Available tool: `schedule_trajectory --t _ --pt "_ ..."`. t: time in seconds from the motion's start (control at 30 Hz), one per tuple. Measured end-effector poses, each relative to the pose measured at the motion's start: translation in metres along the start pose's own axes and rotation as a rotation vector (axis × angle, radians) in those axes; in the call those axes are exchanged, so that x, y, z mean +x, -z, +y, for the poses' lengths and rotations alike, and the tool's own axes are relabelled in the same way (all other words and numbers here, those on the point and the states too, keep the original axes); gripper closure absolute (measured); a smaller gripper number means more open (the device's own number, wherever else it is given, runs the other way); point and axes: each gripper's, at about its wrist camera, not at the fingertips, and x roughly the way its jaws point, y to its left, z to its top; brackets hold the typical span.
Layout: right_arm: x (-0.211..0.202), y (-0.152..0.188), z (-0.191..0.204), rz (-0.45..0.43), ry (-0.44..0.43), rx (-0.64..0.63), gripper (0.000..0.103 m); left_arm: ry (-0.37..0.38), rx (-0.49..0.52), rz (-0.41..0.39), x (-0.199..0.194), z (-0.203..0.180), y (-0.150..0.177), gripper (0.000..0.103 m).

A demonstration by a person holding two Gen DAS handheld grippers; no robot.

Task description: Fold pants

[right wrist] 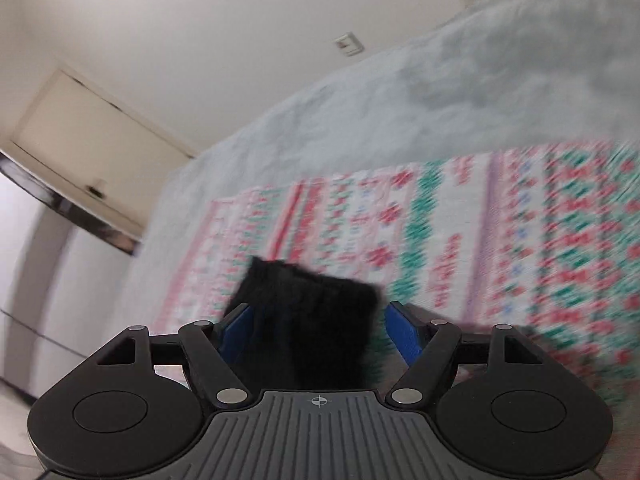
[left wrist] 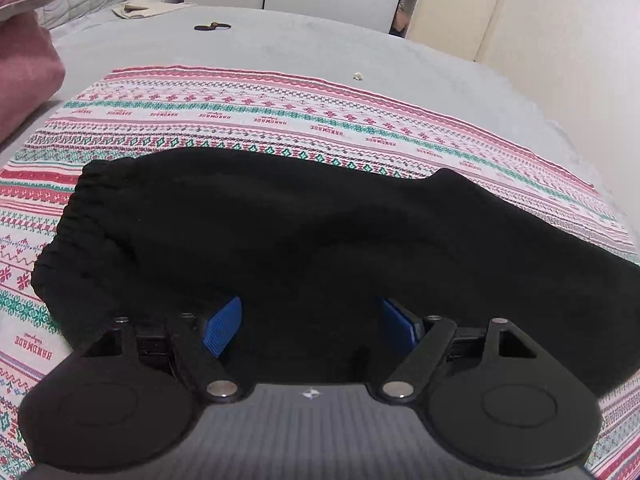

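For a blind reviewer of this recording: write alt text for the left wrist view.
Black pants lie on a patterned cloth over a grey bed, elastic waistband to the left. The left gripper hangs over their near edge, blue pads wide apart and not pinching the fabric.

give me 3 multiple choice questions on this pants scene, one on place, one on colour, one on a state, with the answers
1. What do the pants lie on?
A. a patterned cloth
B. a bare wooden floor
C. a chair

2. What colour are the pads on the fingers?
A. yellow
B. blue
C. white

3. How does the left gripper stand?
A. shut tight on the pants
B. out of view
C. open over the pants

Answers:
1 A, the striped red, green and white cloth shows all round the pants.
2 B, both pads are blue.
3 C, its fingers stand wide apart with dark fabric between them.
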Motion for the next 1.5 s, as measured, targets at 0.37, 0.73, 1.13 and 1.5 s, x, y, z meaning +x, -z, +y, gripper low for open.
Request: schedule_trajectory --t 0.37,0.73,1.13,1.5 --pt "0.017 0.022 0.024 -0.02 0.1 -0.185 0.083 0.011 -0.004 0.017 0.005 -0.006 0.0 0.007" --pt "-0.017 0.033 0.075 -0.143 0.105 -0.32 0.085 0.067 0.088 -0.053 0.013 -0.033 -0.033 0.007" --pt "0.018 0.029 0.037 -0.042 0.172 -0.23 0.085 0.142 0.293 0.041 0.143 -0.129 -0.116 0.016" --pt "0.017 0.036 0.048 -0.111 0.181 -0.289 0.088 0.164 0.211 -0.06 0.141 -0.135 -0.122 0.075"
